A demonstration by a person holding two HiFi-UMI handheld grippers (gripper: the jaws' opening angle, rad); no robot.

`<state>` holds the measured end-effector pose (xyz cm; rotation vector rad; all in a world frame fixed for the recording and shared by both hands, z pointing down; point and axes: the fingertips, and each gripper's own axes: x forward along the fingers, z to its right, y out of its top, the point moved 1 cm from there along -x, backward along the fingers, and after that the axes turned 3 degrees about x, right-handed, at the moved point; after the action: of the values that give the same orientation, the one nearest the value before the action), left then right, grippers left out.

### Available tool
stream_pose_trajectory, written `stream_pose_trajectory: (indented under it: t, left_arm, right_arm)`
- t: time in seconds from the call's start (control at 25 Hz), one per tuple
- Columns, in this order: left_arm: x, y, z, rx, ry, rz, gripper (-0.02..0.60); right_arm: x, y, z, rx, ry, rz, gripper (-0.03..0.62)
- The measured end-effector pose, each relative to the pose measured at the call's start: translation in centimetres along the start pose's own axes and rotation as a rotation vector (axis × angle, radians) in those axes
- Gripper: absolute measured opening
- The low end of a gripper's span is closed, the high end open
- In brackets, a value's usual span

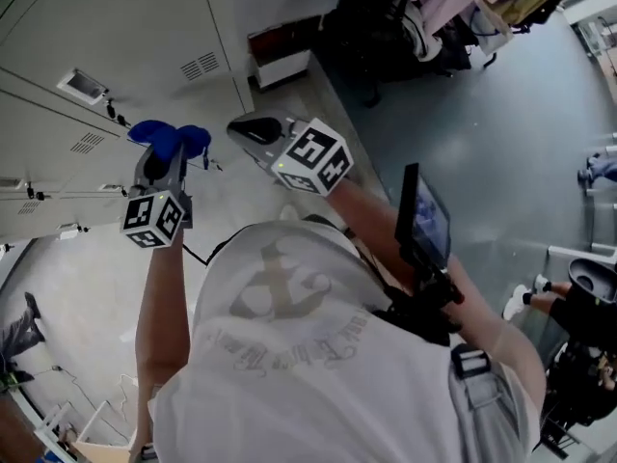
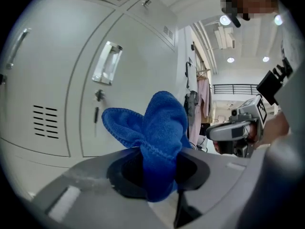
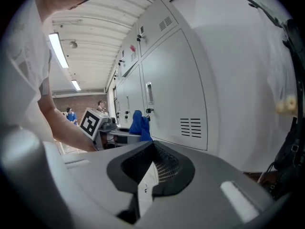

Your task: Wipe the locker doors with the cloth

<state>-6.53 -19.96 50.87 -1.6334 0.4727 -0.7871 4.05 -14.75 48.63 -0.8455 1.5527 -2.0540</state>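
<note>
The left tongs (image 2: 159, 152) are clamped on the blue microfibre cloth (image 2: 162, 120), which bunches out beyond the jaw tips. The cloth is held up close in front of the pale grey metal locker doors (image 2: 133, 99), below a door's recessed chrome handle (image 2: 107, 62); contact between cloth and door cannot be confirmed. The right tongs (image 3: 152, 149) are pressed together with nothing between them, raised near the left tongs and pointed along the same row of doors.
</note>
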Motion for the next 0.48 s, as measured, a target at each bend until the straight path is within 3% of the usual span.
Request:
stream_pose_trajectory:
  t: [0.48]
  left_arm:
    - [-9.3, -2.2, -1.7, -0.028, 0.062, 0.014, 0.126]
  right_arm:
    - [2.3, -0.3, -7.6, 0.017, 0.077, 0.006, 0.008]
